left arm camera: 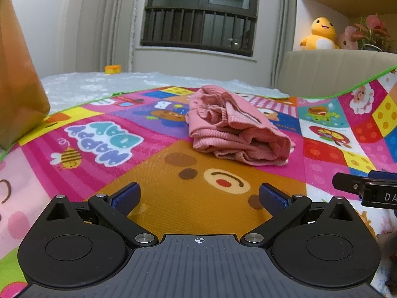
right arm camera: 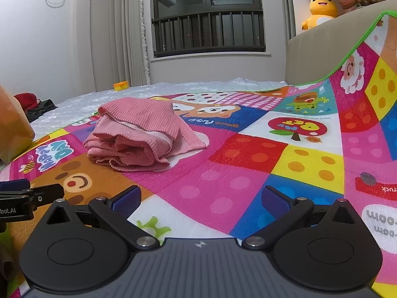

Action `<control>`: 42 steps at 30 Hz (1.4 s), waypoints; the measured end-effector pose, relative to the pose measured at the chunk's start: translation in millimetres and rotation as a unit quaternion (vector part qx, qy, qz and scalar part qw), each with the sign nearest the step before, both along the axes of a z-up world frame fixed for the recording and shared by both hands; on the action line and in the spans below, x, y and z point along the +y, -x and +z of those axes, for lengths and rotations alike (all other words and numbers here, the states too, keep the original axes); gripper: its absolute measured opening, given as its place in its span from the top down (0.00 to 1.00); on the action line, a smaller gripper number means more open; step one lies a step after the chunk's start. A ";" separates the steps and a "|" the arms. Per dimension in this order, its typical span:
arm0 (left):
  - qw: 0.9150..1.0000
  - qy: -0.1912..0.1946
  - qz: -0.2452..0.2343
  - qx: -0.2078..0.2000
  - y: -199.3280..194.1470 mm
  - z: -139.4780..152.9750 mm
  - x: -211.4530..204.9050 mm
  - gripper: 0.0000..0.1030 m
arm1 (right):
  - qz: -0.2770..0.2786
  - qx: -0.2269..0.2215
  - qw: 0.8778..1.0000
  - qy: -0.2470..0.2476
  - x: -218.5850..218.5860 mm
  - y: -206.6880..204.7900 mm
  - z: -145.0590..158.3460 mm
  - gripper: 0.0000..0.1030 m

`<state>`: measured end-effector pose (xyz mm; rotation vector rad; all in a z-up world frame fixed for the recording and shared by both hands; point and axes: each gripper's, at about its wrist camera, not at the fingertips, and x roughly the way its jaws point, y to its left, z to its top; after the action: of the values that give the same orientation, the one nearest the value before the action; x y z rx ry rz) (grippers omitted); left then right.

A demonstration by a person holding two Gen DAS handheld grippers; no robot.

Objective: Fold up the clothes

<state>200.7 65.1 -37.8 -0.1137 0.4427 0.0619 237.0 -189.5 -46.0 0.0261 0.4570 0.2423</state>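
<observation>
I hold both hand-held grippers, left point(left arm camera: 198, 196) and right point(right arm camera: 201, 198), with jaws apart and empty; the pink garment point(left arm camera: 233, 129) lies ahead of both on the mat point(left arm camera: 173, 198), already folded into a bundle, little seems left

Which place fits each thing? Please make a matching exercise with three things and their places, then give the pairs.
Things:
1. pink garment
2. yellow plush
3. red cloth

Places:
A. on the shelf behind the sofa
B. on the white cover, far left in the right view
C. folded on the play mat

Pairs: 1-C, 2-A, 3-B
</observation>
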 end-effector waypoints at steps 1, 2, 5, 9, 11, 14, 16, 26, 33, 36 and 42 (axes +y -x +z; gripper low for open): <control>1.000 0.000 0.000 0.000 -0.5 0.1 0.0 0.00 | 0.000 0.000 1.000 -0.002 -0.7 -0.1 -0.1 0.00; 1.000 0.000 0.000 0.000 -1.0 0.1 -0.1 0.00 | 0.000 0.001 1.000 -0.003 -1.4 -0.2 -0.1 0.00; 1.000 0.000 0.000 0.000 -1.4 0.4 0.4 0.00 | -0.001 0.002 1.000 -0.008 -3.2 -0.4 -0.3 0.00; 1.000 0.000 0.000 -0.002 -1.3 0.5 0.7 0.00 | -0.002 0.000 1.000 -0.008 -2.8 0.1 -0.6 0.00; 1.000 0.001 0.000 -0.002 -1.4 0.6 1.1 0.00 | -0.002 0.000 1.000 -0.009 -3.2 -0.1 -0.5 0.00; 1.000 0.001 0.001 -0.002 -1.0 0.7 1.3 0.00 | -0.002 0.001 1.000 -0.013 -4.6 -0.4 -0.6 0.00; 1.000 0.001 0.001 -0.003 -0.9 0.7 1.5 0.00 | -0.003 0.001 1.000 -0.016 -5.5 -0.5 -0.7 0.00; 1.000 0.006 0.002 -0.003 -0.9 0.5 3.3 0.00 | -0.005 0.003 1.000 -0.022 -7.4 -1.2 -0.8 0.00; 1.000 0.006 0.002 -0.004 -0.6 0.5 3.2 0.00 | -0.005 0.005 1.000 -0.026 -9.6 -1.3 -0.8 0.00; 1.000 0.006 0.002 -0.004 -0.7 0.5 3.1 0.00 | -0.005 0.005 1.000 -0.027 -10.1 -1.3 -0.8 0.00; 1.000 0.006 0.002 -0.004 -1.2 0.4 3.6 0.00 | -0.005 0.004 1.000 -0.028 -10.7 -1.3 -1.0 0.00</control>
<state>201.9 68.7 -37.4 -0.1274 0.4343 0.0629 238.3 -200.2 -47.0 0.0834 0.4582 0.2442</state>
